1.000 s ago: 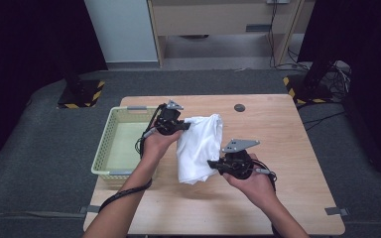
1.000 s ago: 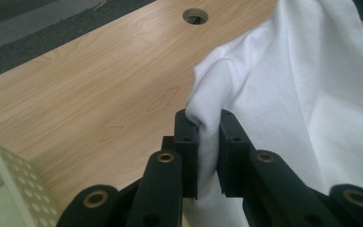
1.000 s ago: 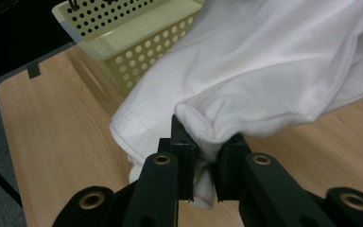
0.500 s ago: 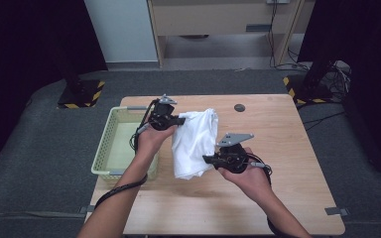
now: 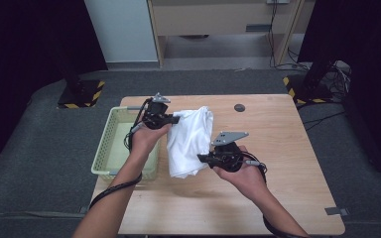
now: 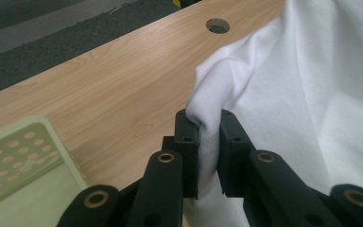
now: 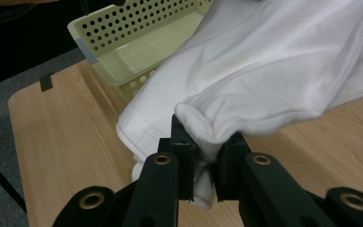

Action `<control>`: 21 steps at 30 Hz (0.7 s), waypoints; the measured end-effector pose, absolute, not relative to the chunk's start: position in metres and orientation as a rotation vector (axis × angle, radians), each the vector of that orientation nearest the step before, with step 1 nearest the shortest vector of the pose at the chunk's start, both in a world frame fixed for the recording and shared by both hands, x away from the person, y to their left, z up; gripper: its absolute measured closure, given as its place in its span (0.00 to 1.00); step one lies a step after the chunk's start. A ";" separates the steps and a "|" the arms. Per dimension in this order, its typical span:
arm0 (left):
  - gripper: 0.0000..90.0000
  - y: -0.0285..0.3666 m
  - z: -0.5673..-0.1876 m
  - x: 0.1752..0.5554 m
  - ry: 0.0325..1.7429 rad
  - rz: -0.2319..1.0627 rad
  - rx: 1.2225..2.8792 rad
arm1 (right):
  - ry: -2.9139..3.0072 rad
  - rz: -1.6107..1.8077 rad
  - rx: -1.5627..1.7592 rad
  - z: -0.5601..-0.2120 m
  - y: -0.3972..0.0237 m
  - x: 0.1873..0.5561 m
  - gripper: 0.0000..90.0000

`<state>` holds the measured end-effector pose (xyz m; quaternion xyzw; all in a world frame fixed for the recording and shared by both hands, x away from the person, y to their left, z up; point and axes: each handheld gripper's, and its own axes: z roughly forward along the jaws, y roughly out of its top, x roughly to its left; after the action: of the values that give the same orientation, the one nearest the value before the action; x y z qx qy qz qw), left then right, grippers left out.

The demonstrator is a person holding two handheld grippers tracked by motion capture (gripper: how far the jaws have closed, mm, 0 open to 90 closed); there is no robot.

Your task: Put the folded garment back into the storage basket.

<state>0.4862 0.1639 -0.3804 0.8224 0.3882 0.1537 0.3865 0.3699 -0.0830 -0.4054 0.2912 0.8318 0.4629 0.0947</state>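
A white cloth [image 5: 188, 141] hangs between both grippers above the wooden table [image 5: 287, 163]. My left gripper [image 5: 174, 119] is shut on a fold at the cloth's far left edge; in the left gripper view the black jaws pinch that bunched fold of cloth [image 6: 208, 127]. My right gripper [image 5: 202, 158] is shut on the near right edge; its own view shows a rolled hem of the cloth [image 7: 201, 127] pressed between the jaws. The cloth's lower end droops toward the table.
A pale green perforated basket [image 5: 110, 146] stands at the table's left edge, close beside the cloth; it appears as the basket [image 7: 123, 33] behind the cloth in the right gripper view. A round hole [image 5: 239, 107] sits in the tabletop at the back.
The left gripper has drifted a little left and back with the cloth, stretching it slightly. The right gripper has stayed nearly in place.
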 end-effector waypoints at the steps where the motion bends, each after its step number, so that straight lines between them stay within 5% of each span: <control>1: 0.90 0.164 -0.380 0.486 0.989 0.393 2.092 | 2.467 1.374 0.858 -0.405 -0.082 0.370 0.90; 21: 0.90 0.190 -0.355 0.496 0.993 0.447 2.081 | 2.464 1.425 0.825 -0.389 -0.056 0.380 0.90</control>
<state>0.4959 0.1902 -0.3547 0.8173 0.3901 0.1757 0.3861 0.3799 -0.0561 -0.3887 0.2774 0.8281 0.4790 0.0888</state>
